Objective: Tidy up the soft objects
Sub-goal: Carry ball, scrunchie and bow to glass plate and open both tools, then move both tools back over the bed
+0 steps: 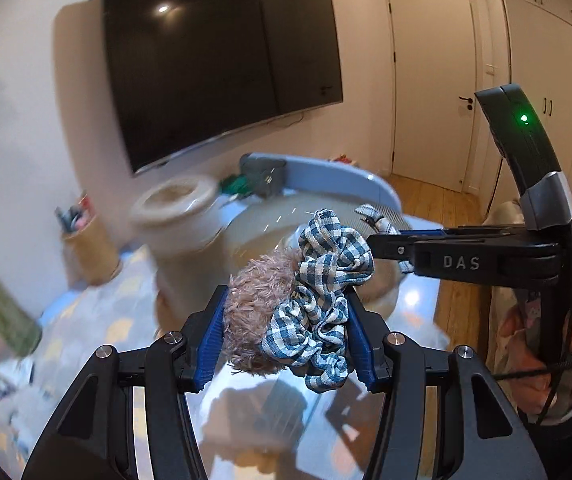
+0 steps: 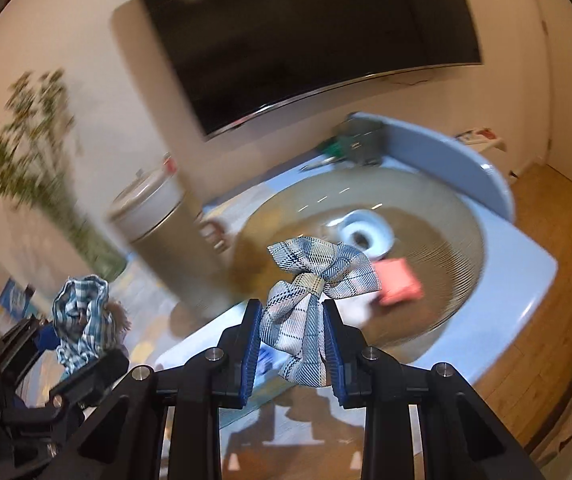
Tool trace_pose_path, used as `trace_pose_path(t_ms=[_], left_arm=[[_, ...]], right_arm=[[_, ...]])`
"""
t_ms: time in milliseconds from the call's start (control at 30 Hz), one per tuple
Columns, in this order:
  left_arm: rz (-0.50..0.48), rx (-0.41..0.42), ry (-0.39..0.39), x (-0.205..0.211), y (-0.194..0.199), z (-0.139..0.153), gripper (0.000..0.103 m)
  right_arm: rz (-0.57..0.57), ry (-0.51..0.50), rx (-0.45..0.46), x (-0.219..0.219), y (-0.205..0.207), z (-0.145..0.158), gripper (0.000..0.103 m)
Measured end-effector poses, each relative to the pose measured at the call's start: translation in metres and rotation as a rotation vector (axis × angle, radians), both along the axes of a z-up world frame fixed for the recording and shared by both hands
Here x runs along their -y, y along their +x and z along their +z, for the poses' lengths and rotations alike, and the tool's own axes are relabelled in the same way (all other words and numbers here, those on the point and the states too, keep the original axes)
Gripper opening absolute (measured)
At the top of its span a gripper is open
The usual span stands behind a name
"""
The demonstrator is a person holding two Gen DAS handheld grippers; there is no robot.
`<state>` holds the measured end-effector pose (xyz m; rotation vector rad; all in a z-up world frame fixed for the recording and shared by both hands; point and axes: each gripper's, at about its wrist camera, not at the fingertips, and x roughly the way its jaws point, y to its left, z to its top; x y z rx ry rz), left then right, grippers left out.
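My left gripper [image 1: 286,334] is shut on two soft things held above the table: a fuzzy pinkish-brown scrunchie [image 1: 251,312] and a blue-and-white gingham scrunchie [image 1: 322,300]. In the left wrist view the right gripper [image 1: 382,236] comes in from the right with a bit of plaid cloth [image 1: 370,213] at its tip. In the right wrist view my right gripper [image 2: 292,344] is shut on a plaid fabric bow [image 2: 318,280]. The left gripper [image 2: 65,344] shows at lower left with the gingham scrunchie [image 2: 81,320].
A large brown round tray [image 2: 446,248] lies on the light-blue table [image 2: 526,280], holding a white tape roll [image 2: 366,236] and a pink block [image 2: 400,282]. A beige canister [image 2: 157,232], a plant [image 2: 41,152] and a wall television [image 1: 221,60] stand behind. A grey crate [image 2: 362,142] sits far back.
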<state>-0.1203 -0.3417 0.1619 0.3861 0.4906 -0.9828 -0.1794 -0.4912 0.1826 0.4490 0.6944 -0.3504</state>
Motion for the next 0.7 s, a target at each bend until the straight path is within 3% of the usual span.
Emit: trace_pose_path(t_ms=[333, 400, 433, 467, 533, 700], left_arm=[[-0.021, -0.047, -0.054, 0.078, 0.025, 0.000, 0.052], [-0.016, -0.050, -0.056, 0.090, 0.032, -0.003, 0.060], [-0.015, -0.037, -0.053, 0.094, 0.033, -0.005, 0.065], [-0.023, -0.023, -0.052, 0.098, 0.030, -0.006, 0.077], [-0.034, -0.012, -0.069, 0.099, 0.028, -0.007, 0.080], [-0.070, -0.032, -0.066, 0.100, 0.022, -0.008, 0.080]], right_arm=[[-0.111, 0.083, -0.004, 0.093, 0.021, -0.001, 0.029], [-0.119, 0.120, -0.001, 0.108, 0.029, -0.009, 0.031], [-0.125, 0.139, -0.009, 0.115, 0.032, -0.012, 0.035], [-0.126, 0.154, -0.015, 0.122, 0.035, -0.015, 0.044], [-0.122, 0.178, -0.020, 0.131, 0.037, -0.019, 0.058], [-0.136, 0.153, -0.014, 0.134, 0.032, -0.016, 0.059]])
